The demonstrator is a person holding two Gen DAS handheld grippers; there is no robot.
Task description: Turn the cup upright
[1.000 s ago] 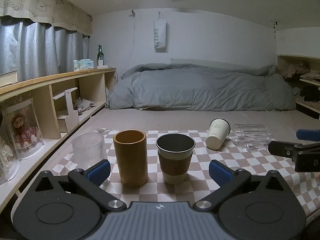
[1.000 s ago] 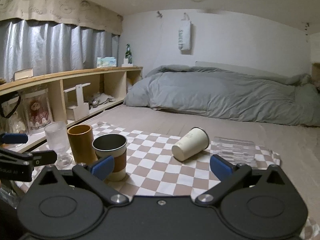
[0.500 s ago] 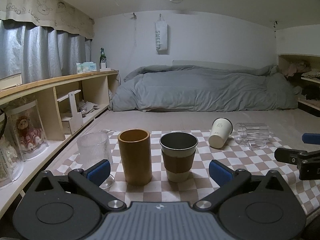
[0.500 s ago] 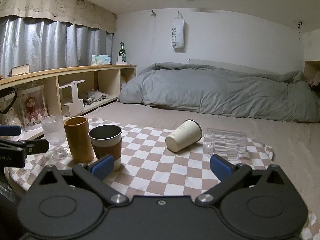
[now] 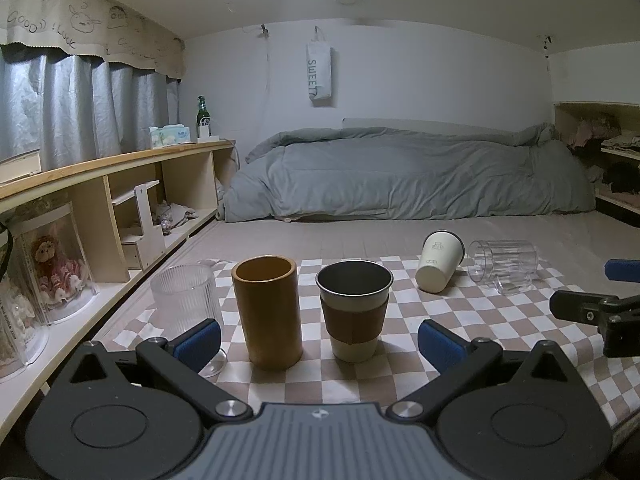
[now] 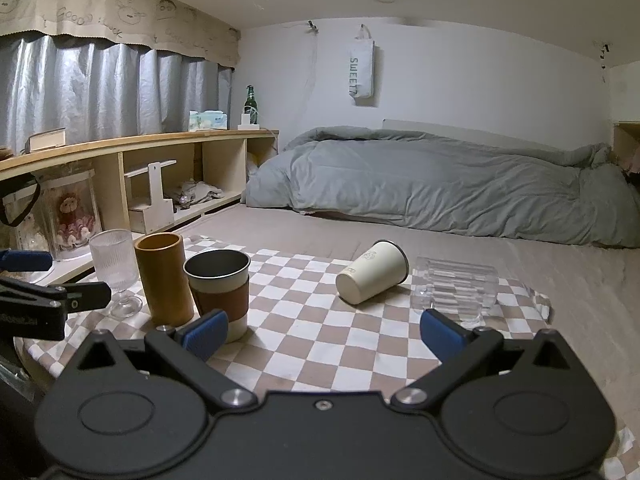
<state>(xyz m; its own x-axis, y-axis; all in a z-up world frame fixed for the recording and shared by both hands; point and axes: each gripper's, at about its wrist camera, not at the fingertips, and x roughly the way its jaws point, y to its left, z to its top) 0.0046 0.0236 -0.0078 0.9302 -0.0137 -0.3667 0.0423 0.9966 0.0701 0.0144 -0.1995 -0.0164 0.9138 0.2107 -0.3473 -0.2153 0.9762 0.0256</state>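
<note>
White wall (image 5: 420, 80), grey curtains (image 6: 100, 88), wooden shelf (image 6: 132, 148), grey duvet (image 5: 400, 176)

The right gripper (image 6: 323, 334) hangs with its blue-padded fingers (image 6: 206, 330) spread wide and empty above the checkered cloth (image 6: 304, 332). Ahead, between the fingers, a white cup (image 6: 372, 278) lies on its side. Past the right finger lies a clear ribbed glass (image 6: 456, 286), also tipped. Just behind the left finger stands a sleeved dark cup (image 6: 219, 286).
</note>
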